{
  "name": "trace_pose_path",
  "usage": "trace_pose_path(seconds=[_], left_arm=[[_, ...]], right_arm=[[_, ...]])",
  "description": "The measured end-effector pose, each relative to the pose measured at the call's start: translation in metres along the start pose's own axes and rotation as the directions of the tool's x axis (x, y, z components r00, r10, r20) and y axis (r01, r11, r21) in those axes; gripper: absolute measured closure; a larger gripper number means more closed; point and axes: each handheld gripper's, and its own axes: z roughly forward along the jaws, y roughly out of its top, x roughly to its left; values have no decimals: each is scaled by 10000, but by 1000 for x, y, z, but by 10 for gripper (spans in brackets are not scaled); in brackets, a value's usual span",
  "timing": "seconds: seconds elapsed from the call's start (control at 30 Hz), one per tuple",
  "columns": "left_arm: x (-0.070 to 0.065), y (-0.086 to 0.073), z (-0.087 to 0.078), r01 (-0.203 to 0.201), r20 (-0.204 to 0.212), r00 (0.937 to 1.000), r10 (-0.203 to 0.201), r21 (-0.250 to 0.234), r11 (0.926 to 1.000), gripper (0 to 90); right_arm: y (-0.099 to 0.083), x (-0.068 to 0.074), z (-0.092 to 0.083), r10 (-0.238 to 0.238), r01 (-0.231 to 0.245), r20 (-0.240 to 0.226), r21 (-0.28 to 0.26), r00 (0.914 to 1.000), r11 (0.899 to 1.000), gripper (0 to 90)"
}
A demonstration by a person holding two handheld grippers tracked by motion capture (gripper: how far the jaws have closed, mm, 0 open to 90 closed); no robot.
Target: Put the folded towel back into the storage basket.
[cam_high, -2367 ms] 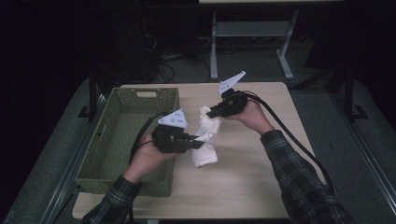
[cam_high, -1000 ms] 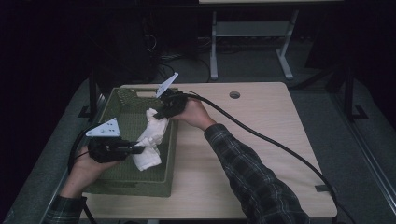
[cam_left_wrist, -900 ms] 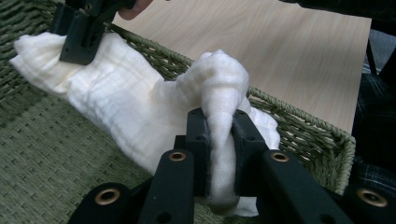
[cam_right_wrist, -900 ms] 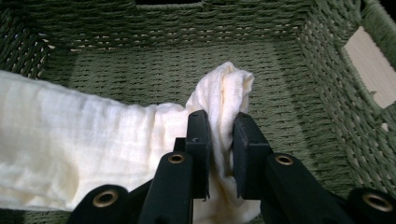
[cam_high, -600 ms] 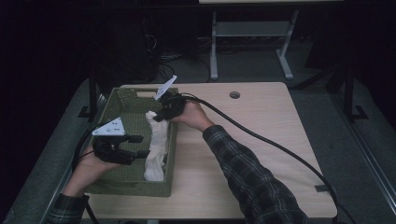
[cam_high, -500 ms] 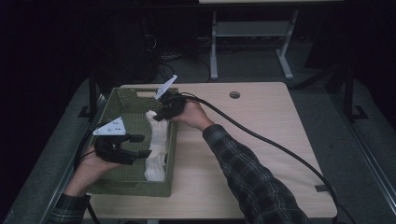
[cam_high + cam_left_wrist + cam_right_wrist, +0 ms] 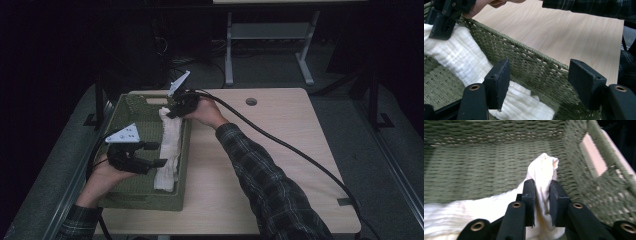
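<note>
A white cloth [image 7: 169, 145] lies stretched along the right inner wall of a green woven basket [image 7: 145, 202]. My left gripper [image 7: 159, 154] hovers open beside the cloth's near end; its jaws have just been opening, and the cloth [image 7: 456, 57] lies below them, untouched. In the left gripper view its pads [image 7: 499, 82] stand wide apart in front of the basket wall [image 7: 531, 67]. My right gripper [image 7: 170, 112] is at the basket's far end, shut on the cloth's far end [image 7: 544, 167]. Its jaws [image 7: 542, 195] have just eased slightly, with the fold still between them.
The basket sits on the left part of a light wooden table [image 7: 280, 150] with a small round hole [image 7: 251, 101] near its far edge. The right arm's plaid sleeve [image 7: 265, 185] and black cable [image 7: 300, 155] cross the table. A metal stand [image 7: 270, 30] is behind.
Both hands carried the cloth from the table's middle into the basket. The left gripper let go of its end, which dropped to the basket floor. The right gripper sank a little.
</note>
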Motion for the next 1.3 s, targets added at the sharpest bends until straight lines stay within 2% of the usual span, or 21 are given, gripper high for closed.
trace_pose_path(seconds=[0.03, 0.13, 0.27, 0.3, 0.33, 0.47, 0.6, 0.77, 0.87, 1.1, 1.2, 1.27, 1.3], left_arm=[[0, 0, 0, 13, 3, 10000, -13, -14, 10000, 331], [0, 1, 2, 19, -69, 10000, -19, -30, 10000, 321], [-2, 5, 6, 93, -99, 9999, -95, -133, 9999, 303], [-2, 5, 6, 93, -99, 9999, -95, -133, 9999, 296], [-3, 8, 8, 115, -117, 9999, -116, -145, 9998, 296], [-10, 18, 18, 211, -116, 9997, -214, -229, 9995, 273], [-14, 27, 28, 232, -216, 9995, -236, -178, 9996, 267], [-19, 38, 43, 390, -373, 9985, -396, -153, 9991, 266], [-27, 49, 57, 410, -417, 9983, -412, -52, 9991, 265], [-45, 66, 84, 399, -336, 9986, -397, 43, 9992, 265], [-56, 74, 102, 262, -134, 9996, -261, 73, 9996, 264], [-62, 78, 114, 309, -39, 9995, -309, 34, 9995, 264], [-62, 78, 114, 309, -39, 9995, -309, 34, 9995, 264]], right_arm=[[0, -3, 0, -61, 62, 115, -99, 9999, 9999, 688], [1, -5, -5, 218, -193, 462, -534, 9987, 9984, 539], [3, -6, -18, 454, -415, 567, -680, 9974, 9968, 469], [3, -6, -18, 454, -415, 567, -680, 9974, 9968, 469], [2, -5, -22, 601, -565, 495, -709, 9970, 9959, 462], [-6, -3, -39, 709, -668, 421, -916, 9966, 9936, 433], [-17, -3, -50, 847, -819, 361, -736, 9958, 9939, 416], [-30, -3, -64, 799, -775, 330, -671, 9963, 9947, 402], [-48, -2, -84, 819, -786, 431, -737, 9957, 9942, 389], [-76, -2, -113, 962, -909, 641, -812, 9933, 9925, 370], [-95, 0, -127, 1165, -1076, 872, -1006, 9894, 9891, 361], [-105, 0, -134, 1270, -1177, 972, -954, 9871, 9885, 354], [-115, 1, -140, 1409, -1304, 1068, -992, 9843, 9865, 352]])
